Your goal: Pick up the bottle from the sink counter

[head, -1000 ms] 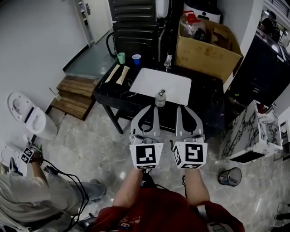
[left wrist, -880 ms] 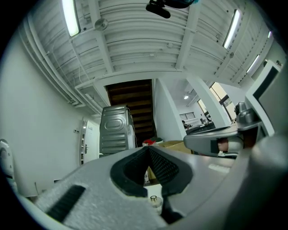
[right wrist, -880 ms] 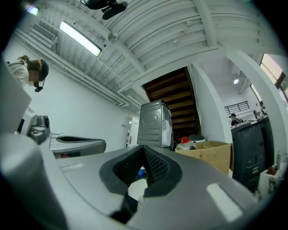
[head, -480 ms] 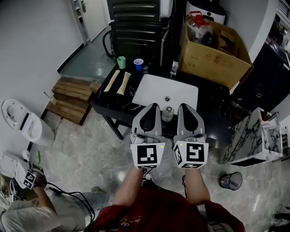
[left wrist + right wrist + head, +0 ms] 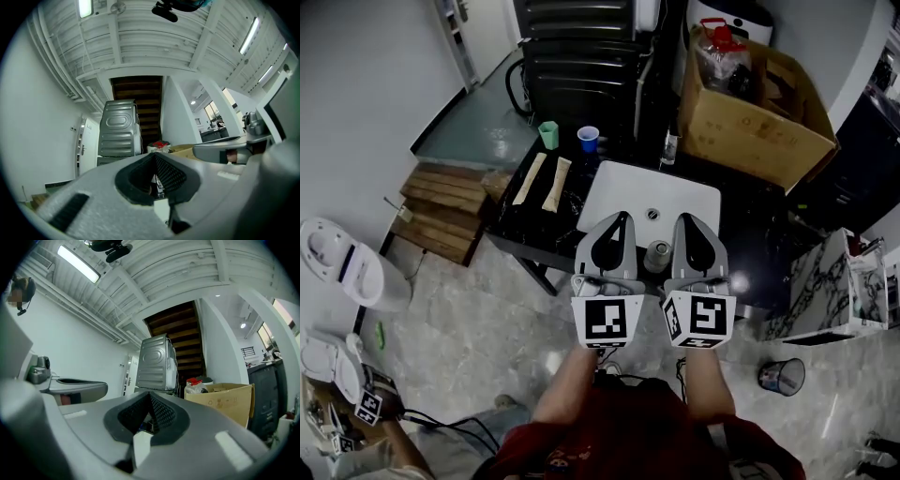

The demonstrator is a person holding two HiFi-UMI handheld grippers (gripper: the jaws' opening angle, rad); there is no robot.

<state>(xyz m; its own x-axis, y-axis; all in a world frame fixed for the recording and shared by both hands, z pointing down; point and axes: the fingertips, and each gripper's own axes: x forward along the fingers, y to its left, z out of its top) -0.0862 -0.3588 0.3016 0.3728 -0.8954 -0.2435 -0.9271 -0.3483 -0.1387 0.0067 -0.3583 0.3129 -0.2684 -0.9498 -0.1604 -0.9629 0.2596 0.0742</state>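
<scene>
Bottle (image 5: 657, 255) stands upright on the front edge of the black sink counter (image 5: 534, 220), just in front of the white basin (image 5: 649, 199). In the head view it sits in the gap between the two grippers, beside their bodies and nearer the person than their tips. It's between the grippers, not between either one's jaws.

Left gripper (image 5: 620, 219): jaws clenched tip to tip, nothing in them, as its own view confirms (image 5: 154, 155). Right gripper (image 5: 686, 221): same, clamped together and empty (image 5: 149, 394). Both point forward over the basin, parallel, close side by side. Can't tell how high above the counter they are, or whether either body touches the bottle.

Further back on the counter are a green cup (image 5: 548, 134) and a blue cup (image 5: 588, 138). Cardboard box (image 5: 759, 108) is back right.
</scene>
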